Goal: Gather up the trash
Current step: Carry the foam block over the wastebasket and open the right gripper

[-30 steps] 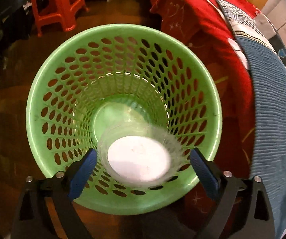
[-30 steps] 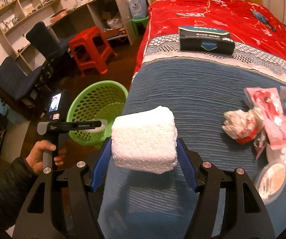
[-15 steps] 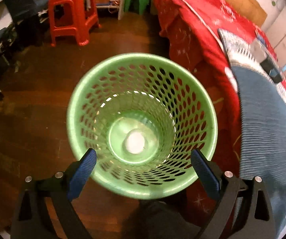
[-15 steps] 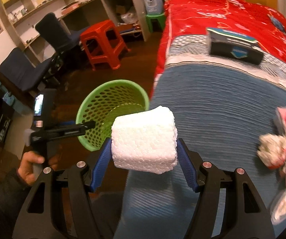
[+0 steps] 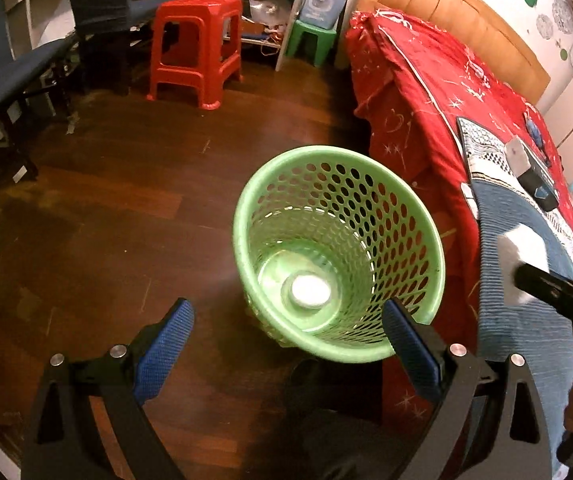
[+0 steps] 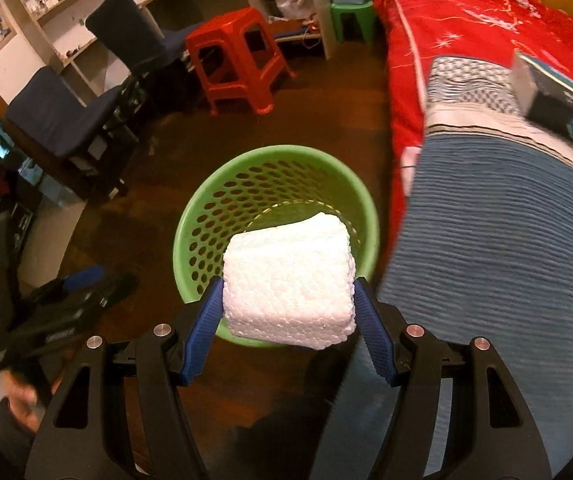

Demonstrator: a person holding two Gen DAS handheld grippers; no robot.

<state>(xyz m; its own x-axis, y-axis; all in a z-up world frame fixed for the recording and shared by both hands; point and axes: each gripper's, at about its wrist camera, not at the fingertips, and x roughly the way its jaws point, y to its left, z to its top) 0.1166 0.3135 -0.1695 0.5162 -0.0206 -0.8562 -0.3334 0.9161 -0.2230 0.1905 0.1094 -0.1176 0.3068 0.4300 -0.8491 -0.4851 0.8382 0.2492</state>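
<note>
Foam block (image 6: 290, 284), white and pebbled, sits clamped between the blue pads (image 6: 202, 328) of the right tool (image 6: 288, 320), both pads pressing flat against its sides. In the right wrist view the block hangs in front of the near rim of the green basket (image 6: 206, 216), covering part of the basket's opening, and the blue ribbed blanket (image 6: 494, 248) on the bed lies to its right. The left wrist view catches the same block at the bed's edge, just right of the basket, with a black finger of the right tool across it.

Left tool (image 5: 286, 344) stands with its jaws wide apart and nothing between the pads; one pad lies over the dark wooden floor (image 5: 106, 220), the other overlaps the basket's near right rim. The basket stands on the floor just beside the bed's red cover (image 5: 414, 112). A clear round container with a white bottom (image 5: 310, 290) rests at the bottom of the basket. A black box (image 6: 562, 96) lies on the bed farther back. A red stool (image 5: 196, 48) and a smaller green stool (image 5: 312, 38) stand well apart from the basket, near the shelves.
</note>
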